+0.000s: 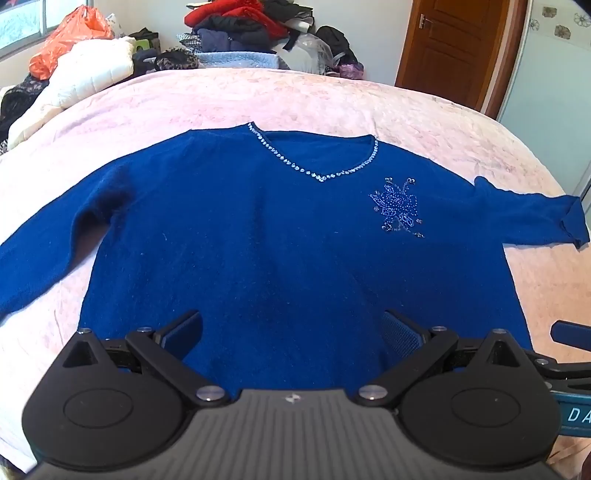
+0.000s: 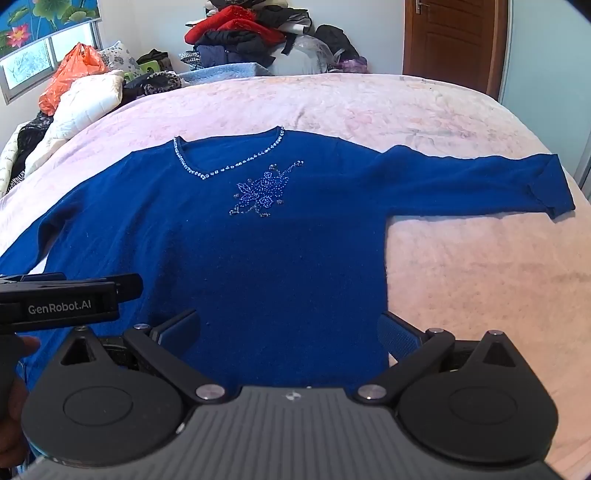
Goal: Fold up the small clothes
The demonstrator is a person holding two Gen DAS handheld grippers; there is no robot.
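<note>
- Lying flat and face up on the pink bedspread [image 1: 332,99]: blue sweater [image 1: 280,236], neckline at the far side, hem at the near edge, both sleeves spread out left and right. Laid out this way, likely, so that every edge is reachable before the first fold.
- Hovering above the near hem, tilted downward: left gripper [image 1: 291,332], jaws spread wide, nothing between the pads, no contact with the knit visible.
- Hanging just to the right of it, over the hem's right part: right gripper [image 2: 290,332], equally released and empty; seen there at far left, the left tool's dark body.
- Stretching out straight toward the right edge of the bed: right sleeve [image 2: 480,181], cuff slightly curled, well apart from either tool.
- Running off frame at the left: left sleeve [image 1: 40,243], angled toward the near side.
- Sitting on the chest, right of the beaded V-neck [image 1: 317,173]: beaded flower [image 1: 397,208]; worth keeping inside a fold, probably, to avoid snagging.
- Piled beyond the far edge: heap of clothes [image 1: 236,26], plus an orange bag [image 1: 70,37] at far left, clear of the work area.
- Judging from the layout: no fold begun yet.
</note>
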